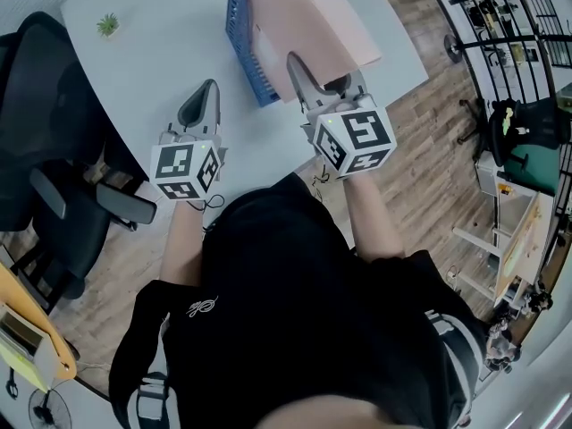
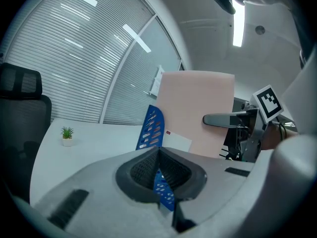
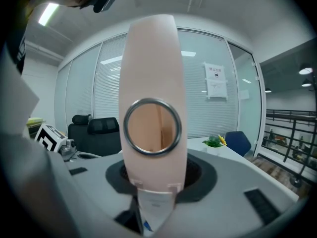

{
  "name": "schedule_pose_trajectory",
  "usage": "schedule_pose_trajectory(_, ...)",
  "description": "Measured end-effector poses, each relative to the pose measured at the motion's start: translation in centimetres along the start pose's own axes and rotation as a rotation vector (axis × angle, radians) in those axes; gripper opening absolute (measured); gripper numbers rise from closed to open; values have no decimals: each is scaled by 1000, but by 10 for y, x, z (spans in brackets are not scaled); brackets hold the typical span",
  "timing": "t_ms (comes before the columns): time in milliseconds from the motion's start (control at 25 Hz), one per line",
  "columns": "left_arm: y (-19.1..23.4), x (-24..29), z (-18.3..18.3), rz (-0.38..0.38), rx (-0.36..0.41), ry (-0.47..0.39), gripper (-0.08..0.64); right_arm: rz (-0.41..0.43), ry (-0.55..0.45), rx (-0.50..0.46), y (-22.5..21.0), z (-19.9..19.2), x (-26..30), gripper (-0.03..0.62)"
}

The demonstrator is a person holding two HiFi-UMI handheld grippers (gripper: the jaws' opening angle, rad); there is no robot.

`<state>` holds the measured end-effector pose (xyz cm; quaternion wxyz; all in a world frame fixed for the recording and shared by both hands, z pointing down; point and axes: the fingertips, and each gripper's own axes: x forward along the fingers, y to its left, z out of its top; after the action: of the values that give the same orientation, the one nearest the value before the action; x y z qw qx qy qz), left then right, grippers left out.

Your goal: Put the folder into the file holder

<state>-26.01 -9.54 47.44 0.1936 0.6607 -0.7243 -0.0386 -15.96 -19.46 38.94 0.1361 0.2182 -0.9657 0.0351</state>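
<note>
Right claw (image 3: 154,178) is clamped across the narrow spine of the pink lever-arch folder (image 3: 151,63), just under its metal finger ring (image 3: 152,127). The spine stands upright and fills the gap between the jaws. From that grip the folder runs forward to the blue file holder (image 1: 243,47), its covers rising on the side of the holder's perforated wall away from the other claw. Whether its bottom edge is already inside the holder I cannot tell. Board like this should be stiff and, seemingly empty, light, but smooth. The spine is therefore the sound place to pinch, since the covers would flex or splay. Held at one end, it will likely lever about the pads. Left claw (image 2: 158,151), jaws together on nothing, hangs near the holder's near end above the white bench (image 1: 161,61). The holder looks light enough to slide if nudged.
</note>
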Motion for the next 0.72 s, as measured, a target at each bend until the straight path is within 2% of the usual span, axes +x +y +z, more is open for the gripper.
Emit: schedule_pose_trajectory(720,4,5,-1,5,-8,4,-2,-26,-119,22,-7,6,1,137)
